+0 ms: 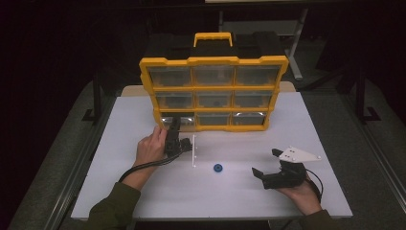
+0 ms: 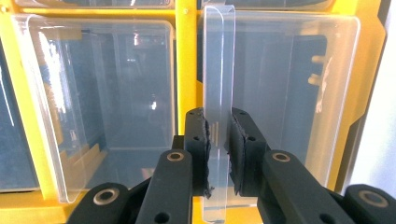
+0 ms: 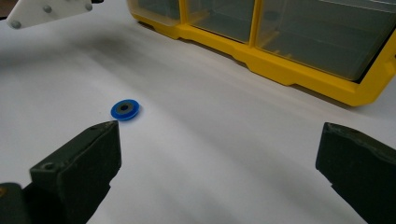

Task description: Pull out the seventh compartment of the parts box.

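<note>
A yellow organizer point(image 1: 213, 60) with clear drawers stands upright at the back of the white table point(image 1: 143, 191). My left gripper point(image 1: 173, 125) reaches to its bottom-left drawer point(image 1: 184, 120). In the left gripper view the left gripper point(image 2: 218, 135) is shut on that drawer's clear pull tab point(image 2: 218, 70), with a pad pressing each side. A small blue disc point(image 1: 218, 168) lies flat on the table's middle. My right gripper point(image 1: 265, 162) rests low at the right with its jaws wide open and nothing between them. In the right gripper view the blue disc point(image 3: 125, 109) sits just beyond the left jaw.
The organizer's yellow base point(image 3: 299, 74) runs across the far side in the right gripper view. Dark cases with a yellow handle point(image 1: 213, 38) sit behind the organizer. Bare table surface lies between the two hands and toward the front edge.
</note>
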Action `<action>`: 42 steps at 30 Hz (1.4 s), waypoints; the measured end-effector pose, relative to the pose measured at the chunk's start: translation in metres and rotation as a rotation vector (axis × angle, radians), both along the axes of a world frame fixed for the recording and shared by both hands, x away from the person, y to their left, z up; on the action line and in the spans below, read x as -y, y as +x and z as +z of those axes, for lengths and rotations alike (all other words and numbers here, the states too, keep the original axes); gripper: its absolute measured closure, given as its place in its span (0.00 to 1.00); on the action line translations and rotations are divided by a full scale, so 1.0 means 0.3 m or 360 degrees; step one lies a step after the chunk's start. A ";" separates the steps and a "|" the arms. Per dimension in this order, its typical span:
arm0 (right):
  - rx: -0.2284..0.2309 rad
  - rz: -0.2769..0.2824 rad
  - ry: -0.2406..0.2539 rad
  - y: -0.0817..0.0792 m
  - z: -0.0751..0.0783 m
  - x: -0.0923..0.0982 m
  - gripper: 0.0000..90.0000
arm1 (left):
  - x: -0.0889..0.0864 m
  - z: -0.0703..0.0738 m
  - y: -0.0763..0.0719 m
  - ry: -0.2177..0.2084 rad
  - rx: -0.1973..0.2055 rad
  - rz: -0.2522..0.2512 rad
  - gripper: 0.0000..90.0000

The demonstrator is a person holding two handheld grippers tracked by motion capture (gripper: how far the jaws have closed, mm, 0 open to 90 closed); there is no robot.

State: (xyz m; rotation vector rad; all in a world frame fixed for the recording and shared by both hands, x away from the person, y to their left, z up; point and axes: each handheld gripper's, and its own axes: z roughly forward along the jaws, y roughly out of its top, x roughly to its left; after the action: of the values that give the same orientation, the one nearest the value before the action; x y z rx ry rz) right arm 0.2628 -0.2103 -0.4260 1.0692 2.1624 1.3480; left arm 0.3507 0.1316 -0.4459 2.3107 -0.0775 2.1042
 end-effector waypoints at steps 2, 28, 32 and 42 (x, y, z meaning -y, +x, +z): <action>0.0000 0.0001 0.0000 0.000 0.000 0.000 0.00 | -0.001 0.000 -0.004 -0.0007 -0.0003 -0.0009 0.88; 0.0013 0.0010 -0.0007 0.001 0.000 -0.002 0.00 | -0.004 0.005 -0.068 0.0003 -0.0009 -0.0013 0.88; 0.0008 0.0008 -0.0006 0.001 0.001 -0.005 0.00 | -0.006 0.006 -0.076 0.0001 -0.0010 -0.0021 0.88; 0.0008 0.0008 -0.0009 0.001 0.000 -0.005 0.00 | -0.006 0.007 -0.092 -0.0002 -0.0015 -0.0023 0.88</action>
State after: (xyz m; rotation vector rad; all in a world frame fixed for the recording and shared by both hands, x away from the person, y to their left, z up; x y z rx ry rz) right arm 0.2631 -0.2088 -0.4260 1.0578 2.1660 1.3446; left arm 0.3231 0.1335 -0.4439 2.3120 -0.0927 2.0863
